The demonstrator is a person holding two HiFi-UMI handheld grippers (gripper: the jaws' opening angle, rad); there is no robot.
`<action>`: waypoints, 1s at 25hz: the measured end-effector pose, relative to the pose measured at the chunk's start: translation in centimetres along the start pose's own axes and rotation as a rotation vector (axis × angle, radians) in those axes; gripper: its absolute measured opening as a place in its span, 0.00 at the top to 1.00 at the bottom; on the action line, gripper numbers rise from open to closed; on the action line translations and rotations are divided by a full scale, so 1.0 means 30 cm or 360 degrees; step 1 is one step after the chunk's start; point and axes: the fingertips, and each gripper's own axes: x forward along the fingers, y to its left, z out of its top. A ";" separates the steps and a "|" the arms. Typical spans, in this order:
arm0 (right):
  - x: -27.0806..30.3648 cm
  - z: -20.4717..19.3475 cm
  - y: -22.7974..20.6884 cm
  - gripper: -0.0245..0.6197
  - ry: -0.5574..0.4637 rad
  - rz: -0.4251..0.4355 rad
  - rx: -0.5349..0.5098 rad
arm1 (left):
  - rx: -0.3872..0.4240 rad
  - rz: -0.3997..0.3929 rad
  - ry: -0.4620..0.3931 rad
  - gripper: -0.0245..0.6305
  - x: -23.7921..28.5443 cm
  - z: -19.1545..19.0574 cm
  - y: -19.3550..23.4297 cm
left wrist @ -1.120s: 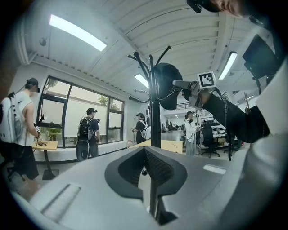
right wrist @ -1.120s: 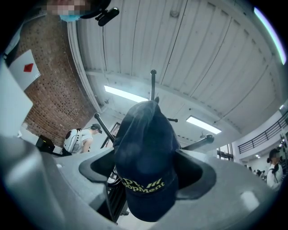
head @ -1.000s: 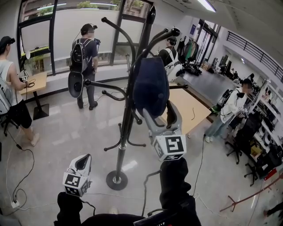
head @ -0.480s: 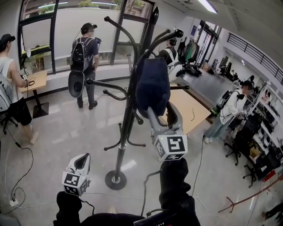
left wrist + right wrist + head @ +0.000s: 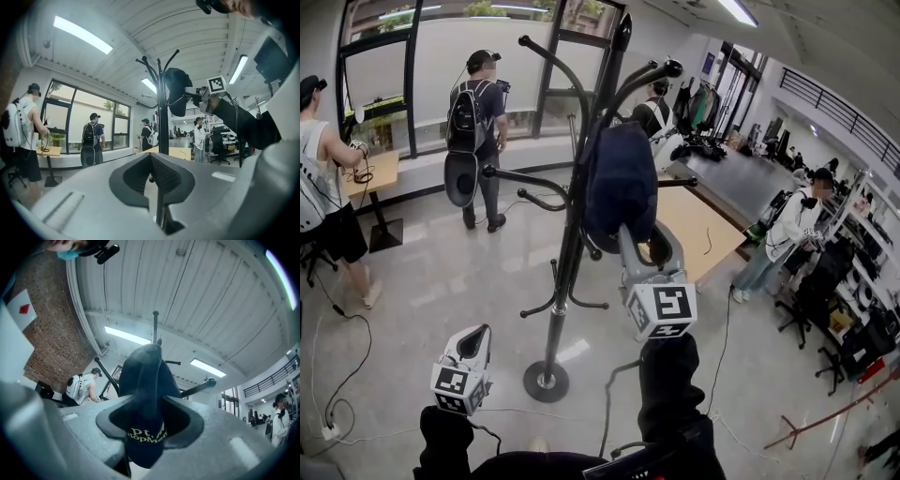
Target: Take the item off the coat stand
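A dark navy cap (image 5: 621, 178) hangs from an upper arm of the black coat stand (image 5: 567, 253). My right gripper (image 5: 645, 246) reaches up to the cap's lower edge. Its jaws have just been closing, and they now pinch the folded fabric between them. In the right gripper view the cap (image 5: 147, 376) fills the gap of the right gripper (image 5: 146, 437), yellow print showing at its hem. My left gripper (image 5: 475, 342) hangs low at the left, shut and empty, away from the stand. The left gripper view shows the left gripper (image 5: 152, 176), the stand (image 5: 163, 122) and the cap (image 5: 177, 91) ahead.
The stand's round base (image 5: 547, 382) sits on the glossy floor just ahead. A wooden table (image 5: 698, 230) lies behind the stand to the right. A person with a backpack (image 5: 478, 112) stands by the window, another person (image 5: 323, 187) at far left. A cable (image 5: 347, 366) trails on the floor.
The right gripper's jaws have closed in on the cap's lower edge, and the cap now looks squeezed narrower. The left gripper has stayed where it was.
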 end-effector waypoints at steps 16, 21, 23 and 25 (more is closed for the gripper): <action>-0.021 0.027 -0.007 0.86 0.0000 -0.0025 0.0016 | -0.0017 0.0029 0.0000 0.96 -0.046 -0.002 -0.004; -0.013 0.031 -0.009 0.93 0.0021 -0.0033 -0.0009 | -0.0027 0.0040 -0.0021 0.96 -0.053 0.004 0.006; -0.012 0.032 -0.007 0.94 0.0021 -0.0024 0.0000 | -0.0022 0.0050 -0.0009 0.96 -0.060 0.000 0.010; -0.013 0.036 -0.004 0.94 0.0017 -0.0023 0.0004 | -0.0022 0.0060 -0.0008 0.96 -0.065 -0.001 0.015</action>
